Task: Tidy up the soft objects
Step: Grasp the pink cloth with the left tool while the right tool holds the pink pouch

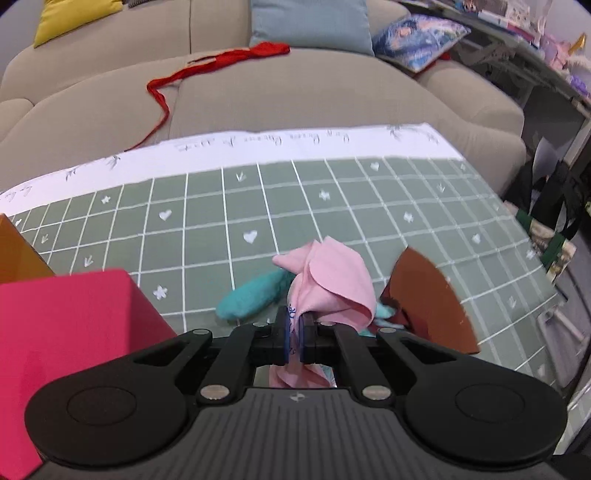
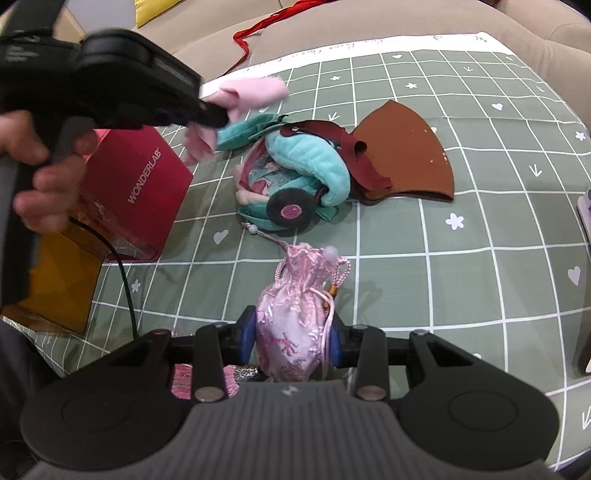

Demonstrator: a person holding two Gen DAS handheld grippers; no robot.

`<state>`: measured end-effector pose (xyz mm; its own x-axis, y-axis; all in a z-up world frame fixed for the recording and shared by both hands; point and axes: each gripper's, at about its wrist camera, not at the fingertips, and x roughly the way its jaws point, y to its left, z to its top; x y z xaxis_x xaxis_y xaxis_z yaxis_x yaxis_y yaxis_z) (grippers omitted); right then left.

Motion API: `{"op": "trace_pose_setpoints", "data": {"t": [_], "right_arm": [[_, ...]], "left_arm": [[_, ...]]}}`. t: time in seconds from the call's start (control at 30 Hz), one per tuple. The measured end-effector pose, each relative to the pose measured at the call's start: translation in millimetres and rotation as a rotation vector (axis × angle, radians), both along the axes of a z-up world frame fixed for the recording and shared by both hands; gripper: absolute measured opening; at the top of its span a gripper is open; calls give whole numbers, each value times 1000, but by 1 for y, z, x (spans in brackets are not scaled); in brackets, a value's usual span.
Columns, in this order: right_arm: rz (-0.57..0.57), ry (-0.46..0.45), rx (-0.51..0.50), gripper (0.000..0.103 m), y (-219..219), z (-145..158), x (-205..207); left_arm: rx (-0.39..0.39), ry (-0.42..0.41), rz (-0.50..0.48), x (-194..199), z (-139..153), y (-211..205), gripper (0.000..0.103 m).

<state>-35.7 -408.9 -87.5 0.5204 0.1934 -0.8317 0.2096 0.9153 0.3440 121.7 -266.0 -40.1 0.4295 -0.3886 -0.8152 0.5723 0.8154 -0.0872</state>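
Observation:
My left gripper (image 1: 294, 326) is shut on a pink cloth (image 1: 332, 284) and holds it above the green grid mat (image 1: 207, 221); it also shows in the right wrist view (image 2: 221, 110) with the pink cloth (image 2: 255, 92). Below it lie a teal plush toy (image 2: 306, 166) and brown felt pieces (image 2: 406, 151). My right gripper (image 2: 291, 339) has its pads on both sides of a pink satin drawstring pouch (image 2: 295, 317) that lies on the mat (image 2: 461, 295).
A red WONDERLAB box (image 2: 140, 181) and an orange box (image 2: 62, 280) stand at the mat's left. A red ribbon (image 1: 207, 66) lies on the beige sofa (image 1: 295, 92), with yellow (image 1: 74, 14), blue (image 1: 314, 22) and printed cushions (image 1: 421, 40) behind.

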Motion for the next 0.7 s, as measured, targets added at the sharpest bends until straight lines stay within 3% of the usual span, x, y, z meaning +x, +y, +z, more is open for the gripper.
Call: {"op": "trace_pose_setpoints", "data": {"t": [0.4, 0.7], "right_arm": [[-27, -5, -51, 35, 4, 6, -4], [-27, -22, -45, 36, 20, 30, -10]], "left_arm": [[-57, -1, -46, -19, 43, 18, 5], [-75, 68, -92, -49, 57, 56, 5]]}}
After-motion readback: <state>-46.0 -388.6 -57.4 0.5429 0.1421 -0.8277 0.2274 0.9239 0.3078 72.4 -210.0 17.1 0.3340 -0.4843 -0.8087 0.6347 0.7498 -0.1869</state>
